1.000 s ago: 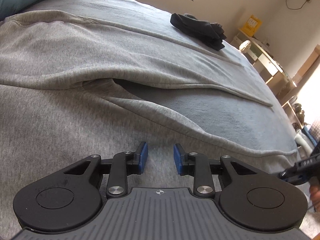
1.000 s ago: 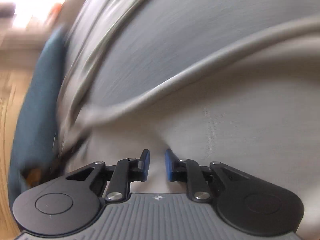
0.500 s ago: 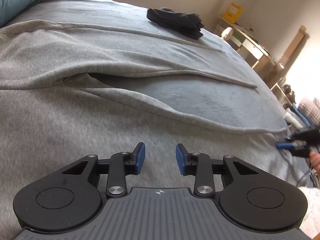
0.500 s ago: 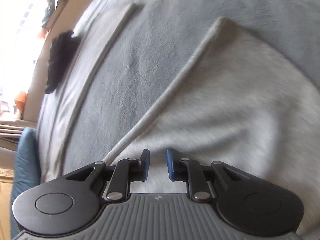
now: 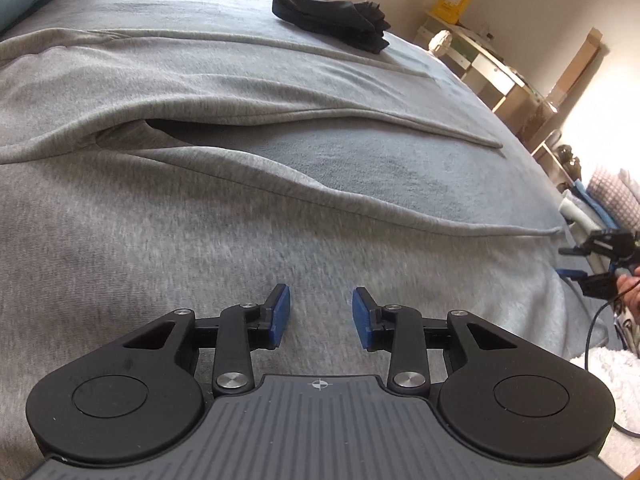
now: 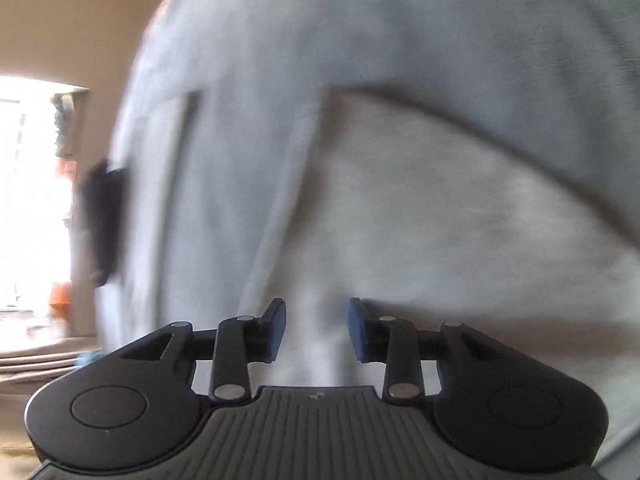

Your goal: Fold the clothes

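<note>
Fabric fills nearly everything ahead of both tools: a pair of grey sweatpants lies spread across the bed, its two legs running away from the left gripper toward the far right. That gripper hovers just above the near leg with its blue pads apart and nothing between them. A second ago its gap was narrower, so the jaws have widened a little, and the view has slid along the cloth. The right gripper has changed more: a second ago it was pinching a raised ridge of the grey cloth between nearly closed pads; now the pads are spread and the cloth under them lies flat, though the picture is blurred with motion. From the left view it hangs out past the hem end, well to the right. So the leg looks let go and laid down, and both tools seem free to take a new hold. Beyond the trousers sits a dark bundle.
</note>
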`<state>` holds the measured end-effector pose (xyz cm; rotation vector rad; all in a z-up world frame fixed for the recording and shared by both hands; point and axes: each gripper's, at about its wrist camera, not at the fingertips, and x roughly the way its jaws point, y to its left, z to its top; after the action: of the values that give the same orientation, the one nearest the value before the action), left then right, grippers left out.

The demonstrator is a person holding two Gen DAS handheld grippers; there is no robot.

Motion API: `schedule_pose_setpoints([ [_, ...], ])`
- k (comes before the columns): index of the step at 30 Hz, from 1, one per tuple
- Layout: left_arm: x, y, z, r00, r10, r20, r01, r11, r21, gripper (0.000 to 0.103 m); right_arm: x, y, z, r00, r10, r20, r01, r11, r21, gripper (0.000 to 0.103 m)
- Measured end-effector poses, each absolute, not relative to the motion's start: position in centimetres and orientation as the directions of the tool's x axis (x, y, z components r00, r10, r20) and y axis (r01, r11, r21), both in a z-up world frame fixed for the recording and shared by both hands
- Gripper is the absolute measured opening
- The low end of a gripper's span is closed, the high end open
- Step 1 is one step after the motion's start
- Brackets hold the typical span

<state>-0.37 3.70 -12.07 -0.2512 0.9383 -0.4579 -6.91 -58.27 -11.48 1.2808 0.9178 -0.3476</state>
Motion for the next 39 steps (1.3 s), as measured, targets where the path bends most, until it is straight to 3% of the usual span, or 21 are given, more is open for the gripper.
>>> schedule_pose_setpoints([
  [1,-0.3,3.6,-12.0,0.504,-0.482,-0.717,0.27,0.876,-0.399,0.034,-8.0,-59.0,-11.8,0.622,0.222,-0.751,0.702,0.267,0.66,0.018],
  [2,-0.4,3.5,-12.0,0.505,-0.483,-0.716,0.272,0.876,-0.399,0.034,-9.5,-60.0,-11.7,0.648,0.16,-0.745,0.714,0.214,0.667,0.016],
  [5,-0.7,3.3,-11.8,0.505,-0.487,-0.712,0.276,0.873,-0.401,0.035,-12.9,-61.8,-10.8,0.681,0.028,-0.731,0.724,0.121,0.679,0.02],
  [7,-1.0,3.3,-11.9,0.504,-0.489,-0.712,0.274,0.872,-0.406,0.036,-13.2,-60.3,-10.1,0.692,0.134,-0.709,0.69,0.166,0.705,0.036],
  [12,-1.5,2.3,-11.5,0.497,-0.496,-0.712,0.277,0.868,-0.411,0.036,-14.2,-56.5,-10.6,0.625,0.369,-0.688,0.66,0.22,0.718,0.037],
  [16,-3.0,1.7,-10.6,0.504,-0.5,-0.704,0.309,0.866,-0.394,0.036,-21.5,-58.2,-12.0,0.691,0.205,-0.693,0.696,0.072,0.715,0.023],
  [18,-3.5,1.4,-10.5,0.498,-0.499,-0.709,0.324,0.866,-0.382,0.036,-26.5,-59.5,-11.1,0.675,0.066,-0.735,0.737,-0.013,0.676,0.023],
  [20,-4.0,1.0,-10.3,0.492,-0.498,-0.714,0.338,0.865,-0.371,0.036,-29.6,-59.7,-10.1,0.678,0.027,-0.735,0.735,-0.068,0.675,0.026],
  [23,-4.7,0.4,-10.1,0.483,-0.496,-0.722,0.359,0.864,-0.353,0.036,-29.0,-57.7,-8.5,0.706,0.092,-0.702,0.704,0.011,0.71,0.034],
  [27,-5.5,-1.1,-9.8,0.467,-0.48,-0.742,0.41,0.862,-0.3,0.036,-23.6,-52.8,-9.2,0.7,0.31,-0.643,0.636,0.139,0.759,0.037],
  [29,-6.1,-1.7,-9.9,0.448,-0.471,-0.76,0.435,0.857,-0.275,0.036,-22.1,-51.5,-10.6,0.646,0.372,-0.666,0.659,0.169,0.733,0.037],
  [30,-6.4,-1.9,-9.9,0.441,-0.467,-0.767,0.449,0.854,-0.262,0.036,-22.9,-51.7,-11.0,0.634,0.357,-0.685,0.674,0.177,0.717,0.036],
  [33,-7.3,-2.0,-9.7,0.432,-0.467,-0.771,0.492,0.839,-0.232,0.036,-24.8,-52.7,-11.3,0.615,0.315,-0.723,0.704,0.192,0.683,0.02],
  [34,-7.5,-2.0,-9.6,0.433,-0.472,-0.768,0.505,0.833,-0.228,0.036,-25.3,-53.1,-10.8,0.619,0.304,-0.725,0.705,0.192,0.683,0.01],
  [36,-7.4,-2.3,-9.6,0.429,-0.481,-0.765,0.524,0.822,-0.224,0.036,-26.2,-54.1,-9.9,0.625,0.28,-0.728,0.707,0.192,0.681,0.003],
  [37,-7.4,-2.4,-9.6,0.427,-0.485,-0.763,0.533,0.817,-0.221,0.036,-26.7,-54.5,-9.5,0.629,0.268,-0.73,0.707,0.192,0.68,0.009],
  [39,-7.2,-3.4,-9.5,0.423,-0.494,-0.759,0.566,0.799,-0.204,0.036,-27.7,-55.4,-8.6,0.635,0.245,-0.733,0.709,0.192,0.678,0.013],
])
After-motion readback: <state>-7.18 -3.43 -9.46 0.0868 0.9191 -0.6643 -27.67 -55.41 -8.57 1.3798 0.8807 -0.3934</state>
